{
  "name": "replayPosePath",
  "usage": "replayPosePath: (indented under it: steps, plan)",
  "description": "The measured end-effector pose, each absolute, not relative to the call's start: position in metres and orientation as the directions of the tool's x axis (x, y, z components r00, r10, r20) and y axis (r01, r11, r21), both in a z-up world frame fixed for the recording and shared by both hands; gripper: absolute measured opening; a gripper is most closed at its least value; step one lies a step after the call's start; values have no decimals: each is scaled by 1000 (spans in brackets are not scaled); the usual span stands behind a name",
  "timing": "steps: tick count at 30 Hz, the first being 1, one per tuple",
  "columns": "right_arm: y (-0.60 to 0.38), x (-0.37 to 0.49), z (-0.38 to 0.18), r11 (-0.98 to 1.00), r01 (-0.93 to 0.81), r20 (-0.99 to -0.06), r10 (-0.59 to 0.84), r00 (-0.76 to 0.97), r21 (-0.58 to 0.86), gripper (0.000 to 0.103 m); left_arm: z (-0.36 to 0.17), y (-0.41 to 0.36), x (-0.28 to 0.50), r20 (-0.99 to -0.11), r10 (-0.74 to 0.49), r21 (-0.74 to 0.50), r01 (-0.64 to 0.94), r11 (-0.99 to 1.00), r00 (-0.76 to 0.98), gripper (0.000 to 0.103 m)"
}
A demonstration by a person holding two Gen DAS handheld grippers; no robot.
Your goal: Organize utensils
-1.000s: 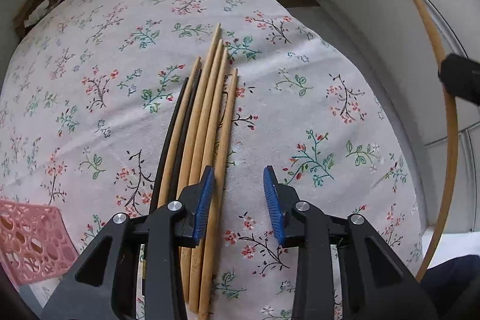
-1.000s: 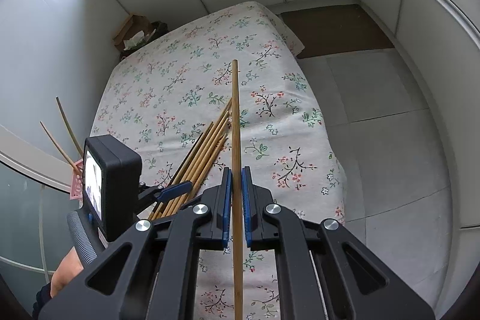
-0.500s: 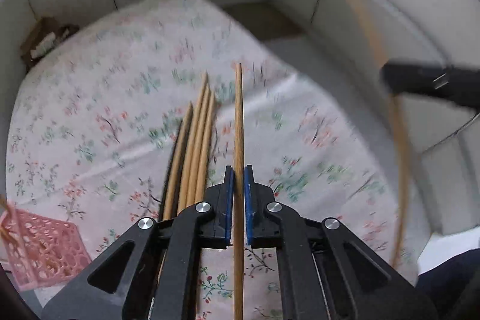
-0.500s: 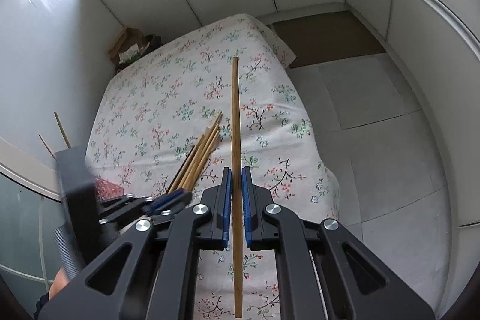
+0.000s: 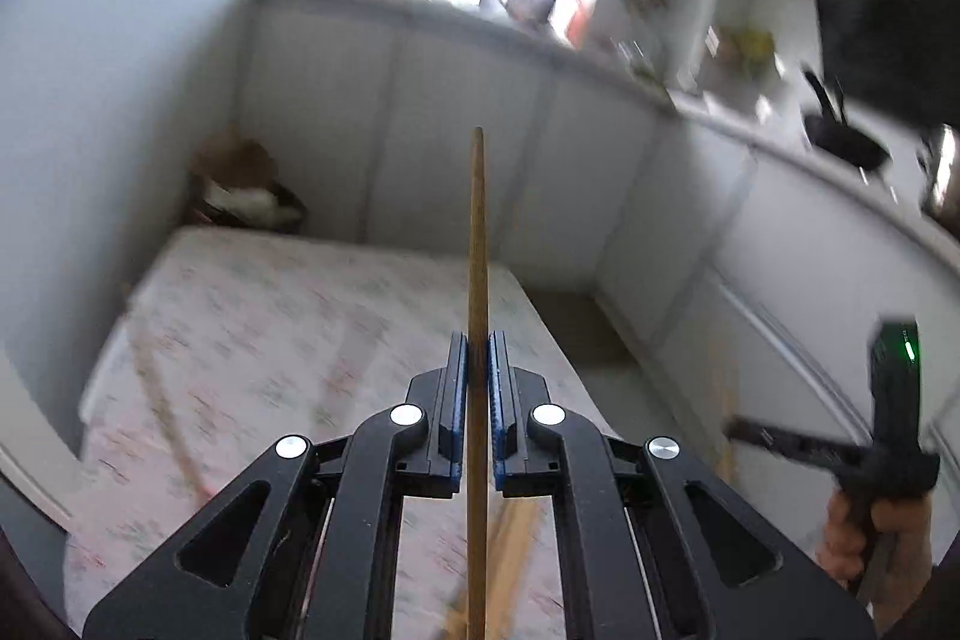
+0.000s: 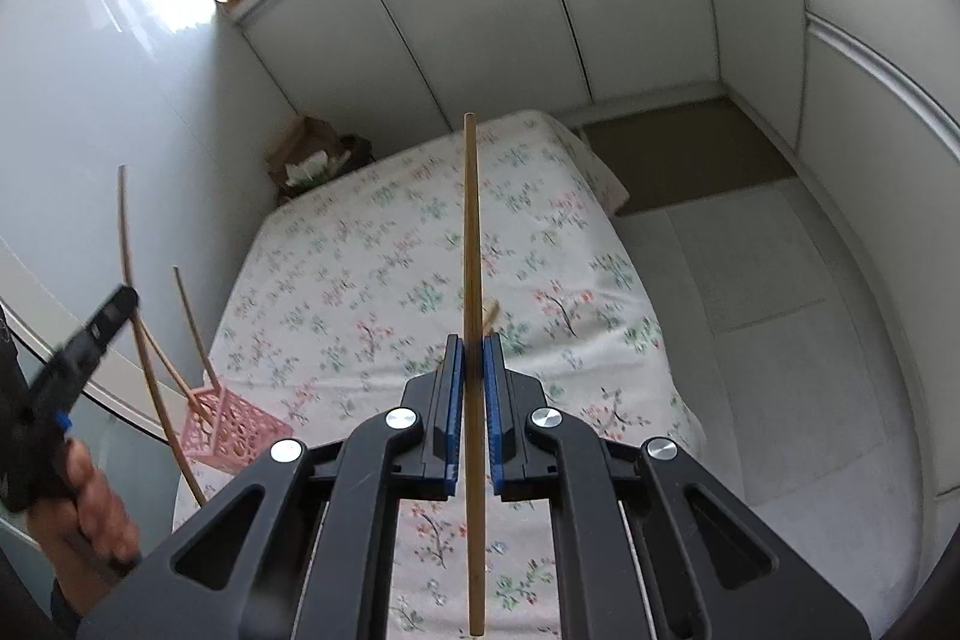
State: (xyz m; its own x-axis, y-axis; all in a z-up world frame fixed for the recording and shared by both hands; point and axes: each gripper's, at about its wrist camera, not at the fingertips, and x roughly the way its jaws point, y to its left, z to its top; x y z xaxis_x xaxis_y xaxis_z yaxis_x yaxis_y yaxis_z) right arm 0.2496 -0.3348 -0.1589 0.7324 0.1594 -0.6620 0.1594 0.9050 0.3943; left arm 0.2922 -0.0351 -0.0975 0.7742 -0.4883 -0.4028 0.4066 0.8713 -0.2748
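Note:
My left gripper [image 5: 477, 346] is shut on a wooden chopstick [image 5: 477, 244] and holds it high above the floral table [image 5: 270, 328], pointing away. My right gripper [image 6: 473, 349] is shut on another wooden chopstick [image 6: 471, 232], also lifted above the table [image 6: 372, 280]. A pink lattice basket [image 6: 225, 427] sits at the table's near left edge with a few chopsticks [image 6: 192, 328] standing in it. In the right wrist view the left gripper [image 6: 90, 334] and its curved chopstick [image 6: 129, 280] show at far left, by the basket. The tip of a table chopstick [image 6: 492, 310] peeks behind my right fingers.
White cabinets [image 6: 540, 10] run behind and right of the table. A cardboard box [image 6: 312, 154] stands at the table's far left corner. A brown mat [image 6: 690, 154] lies on the grey floor to the right. The left wrist view is motion-blurred.
My left gripper closed on a chopstick from the pile, lifted it and swung up and left toward the basket. My right gripper rose with its chopstick still held.

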Motion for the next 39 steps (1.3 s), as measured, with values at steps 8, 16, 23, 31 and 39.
replayPosePath:
  steps: [8, 16, 23, 31, 39]
  plan:
    - [-308, 249, -138, 913, 95, -560, 158, 813, 396, 7, -101, 19, 303, -279, -369, -281, 292, 914, 887, 6]
    - [-282, 254, -135, 925, 38, -514, 176, 840, 378, 7, -126, 12, 312, -290, -308, -205, 256, 945, 906, 6]
    - [-270, 254, -133, 933, 3, -499, 189, 846, 359, 7, -148, 9, 315, -367, -307, -130, 278, 952, 878, 6]
    - [-269, 254, -133, 933, -12, -485, 198, 852, 359, 7, -152, 19, 313, -462, -325, -180, 272, 945, 825, 8]
    - [-255, 252, -135, 936, -36, -473, 210, 856, 351, 7, -117, 32, 295, -531, -305, -213, 224, 951, 790, 30]
